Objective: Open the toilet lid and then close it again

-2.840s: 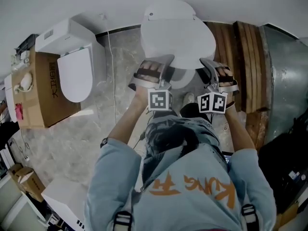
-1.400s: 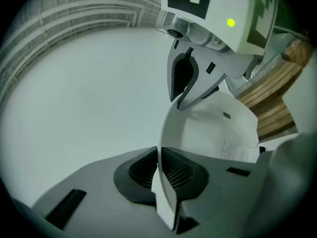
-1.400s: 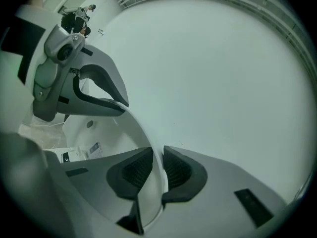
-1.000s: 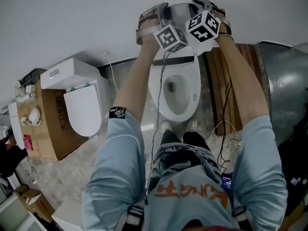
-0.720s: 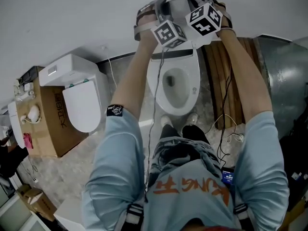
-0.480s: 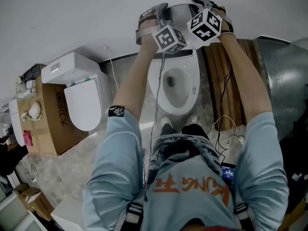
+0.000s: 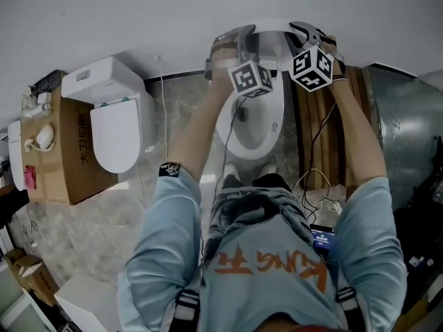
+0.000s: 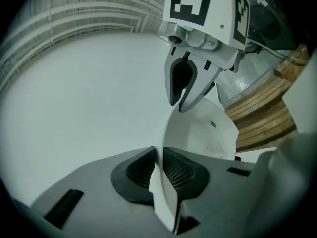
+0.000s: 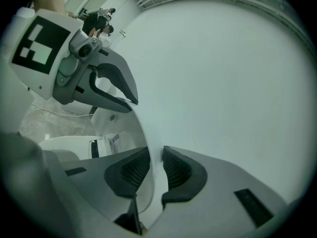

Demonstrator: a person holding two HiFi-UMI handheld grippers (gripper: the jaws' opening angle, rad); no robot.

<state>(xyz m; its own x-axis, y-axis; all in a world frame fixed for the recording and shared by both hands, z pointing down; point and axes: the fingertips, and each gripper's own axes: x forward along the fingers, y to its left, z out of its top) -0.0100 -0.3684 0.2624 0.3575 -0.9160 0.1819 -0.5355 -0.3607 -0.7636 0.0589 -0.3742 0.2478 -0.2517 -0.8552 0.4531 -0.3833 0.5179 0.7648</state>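
Observation:
The white toilet lid (image 7: 273,37) stands raised over the open bowl (image 7: 252,126), and both grippers are at its top rim. My left gripper (image 7: 242,34) is shut on the rim's left part; the thin edge sits pinched between its pads (image 8: 159,155). My right gripper (image 7: 306,30) straddles the rim's right part. Its jaws are opening (image 9: 156,155): the rim still lies between them, and a slim gap shows beside the right pad (image 9: 173,170). Each gripper view also shows the other gripper, the right gripper (image 8: 185,90) and the left gripper (image 9: 119,95), further along the rim.
A plain white wall (image 7: 104,19) is right behind the lid. A second toilet (image 7: 114,126) and a cardboard box (image 7: 62,137) stand at the left. Wooden planks (image 7: 329,144) and a metal sheet (image 7: 408,137) are at the right. Cables (image 7: 318,185) trail on the marble floor.
The lid, shut under the grippers in the oldest frame, was then held upright. Now both grippers have come back toward me with its rim, and the lid leans further over the bowl.

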